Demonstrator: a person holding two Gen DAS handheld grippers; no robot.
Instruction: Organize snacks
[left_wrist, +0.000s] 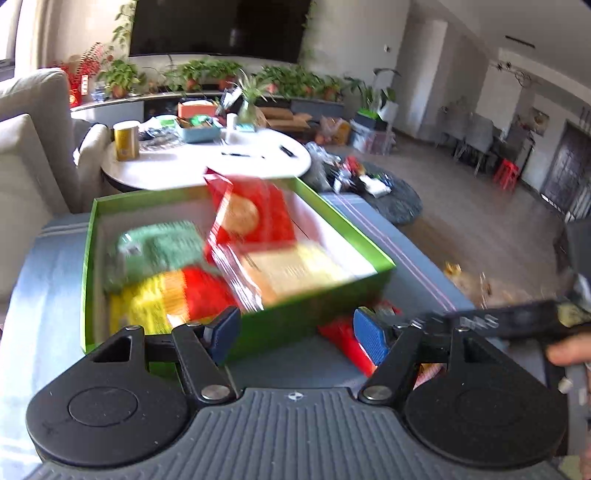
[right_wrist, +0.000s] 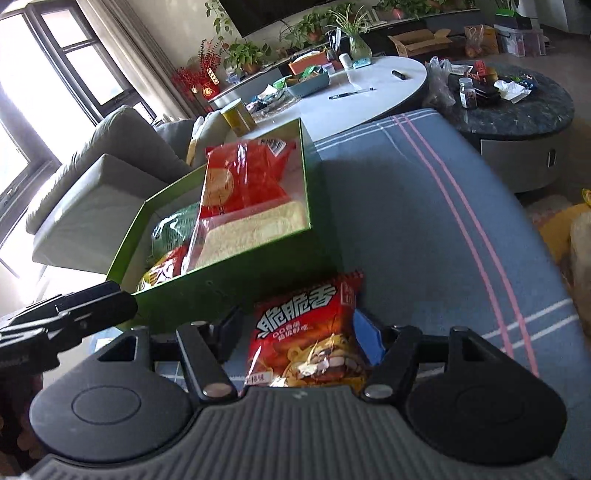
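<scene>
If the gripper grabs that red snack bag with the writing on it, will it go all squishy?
Probably. The red snack bag looks like thin, shiny, crinkled foil, so it would likely dent and crackle. It seems puffy, so likely light. The glossy wrapper could slip between the right gripper's pads.

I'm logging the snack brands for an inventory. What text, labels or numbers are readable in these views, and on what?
"脆脆香": large white characters on the red snack bag between the right gripper's fingers.
Smaller yellow line below it on that bag: too blurred to read surely.
Barcode on the red packet in the green box: digits too small.
Other packets in the box: print blurred.
Lettering on the other gripper's arm: unreadable.
</scene>
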